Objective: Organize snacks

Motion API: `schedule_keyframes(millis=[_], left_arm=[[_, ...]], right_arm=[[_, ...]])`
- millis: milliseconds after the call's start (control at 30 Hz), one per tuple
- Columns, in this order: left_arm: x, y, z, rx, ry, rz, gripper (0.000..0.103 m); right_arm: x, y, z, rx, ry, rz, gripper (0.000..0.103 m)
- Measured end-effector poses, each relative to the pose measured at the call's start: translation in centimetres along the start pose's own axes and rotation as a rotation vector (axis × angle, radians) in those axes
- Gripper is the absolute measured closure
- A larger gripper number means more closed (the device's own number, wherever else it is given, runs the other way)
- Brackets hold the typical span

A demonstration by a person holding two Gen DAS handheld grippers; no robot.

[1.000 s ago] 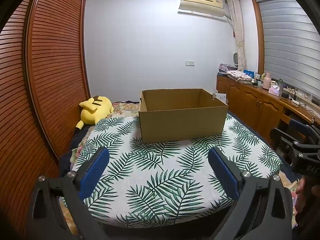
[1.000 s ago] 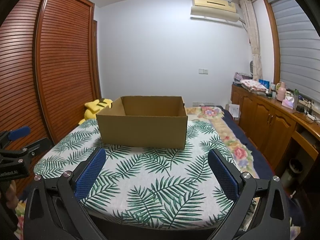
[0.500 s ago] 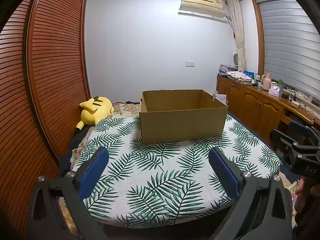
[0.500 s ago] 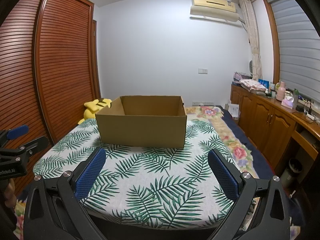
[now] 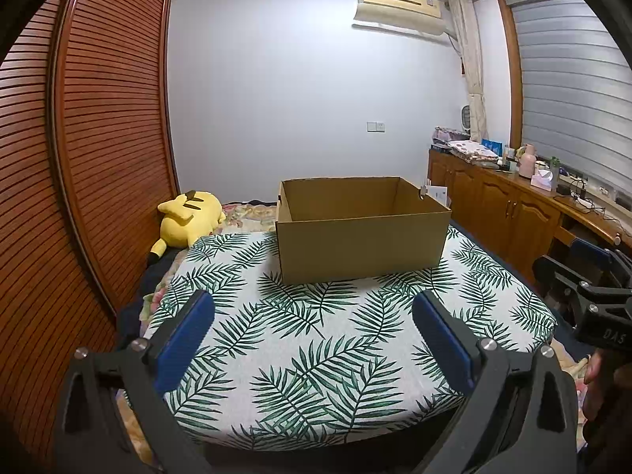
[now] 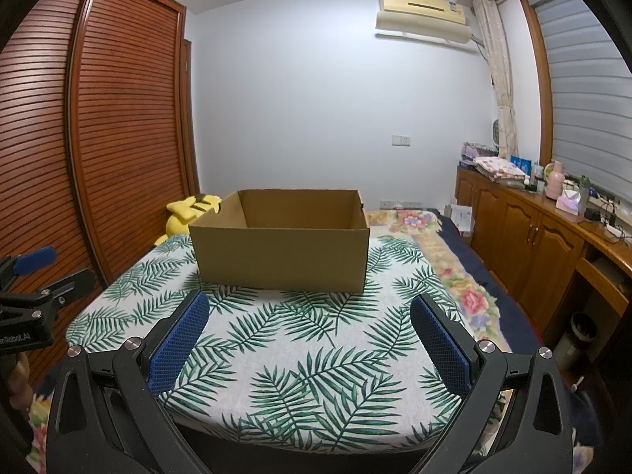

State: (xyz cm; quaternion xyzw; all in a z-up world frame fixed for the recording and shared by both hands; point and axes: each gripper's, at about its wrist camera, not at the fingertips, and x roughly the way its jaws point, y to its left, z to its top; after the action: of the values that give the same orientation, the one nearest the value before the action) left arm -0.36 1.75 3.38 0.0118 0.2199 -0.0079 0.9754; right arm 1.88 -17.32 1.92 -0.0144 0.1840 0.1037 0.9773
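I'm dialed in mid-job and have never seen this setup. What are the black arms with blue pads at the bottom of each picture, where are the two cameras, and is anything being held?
There is no robot here. A person holds a two-finger tool in each hand, and each tool carries a wide-angle camera looking forward along its fingers. One picture comes from the left gripper, the other from the right gripper. The blue pads are the inner faces of the jaws. Both pairs stand wide apart with nothing between them, so nothing is held.

Each camera also catches the other tool at the picture's edge.

Ahead is a surface under a palm-leaf cloth, and an open cardboard box stands on it. What shows of the box's inside is bare. No snacks are visible. A yellow plush toy lies behind the cloth on the left.
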Motion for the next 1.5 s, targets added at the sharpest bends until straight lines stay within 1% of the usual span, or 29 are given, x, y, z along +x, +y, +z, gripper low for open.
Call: schedule_keyframes(millis=[1500], left_arm=[[0.02,0.16,-0.05,-0.003,-0.001,-0.002,0.000]], right_arm=[[-0.03,0.03,-0.02,-0.001,0.002,-0.001,0.000]])
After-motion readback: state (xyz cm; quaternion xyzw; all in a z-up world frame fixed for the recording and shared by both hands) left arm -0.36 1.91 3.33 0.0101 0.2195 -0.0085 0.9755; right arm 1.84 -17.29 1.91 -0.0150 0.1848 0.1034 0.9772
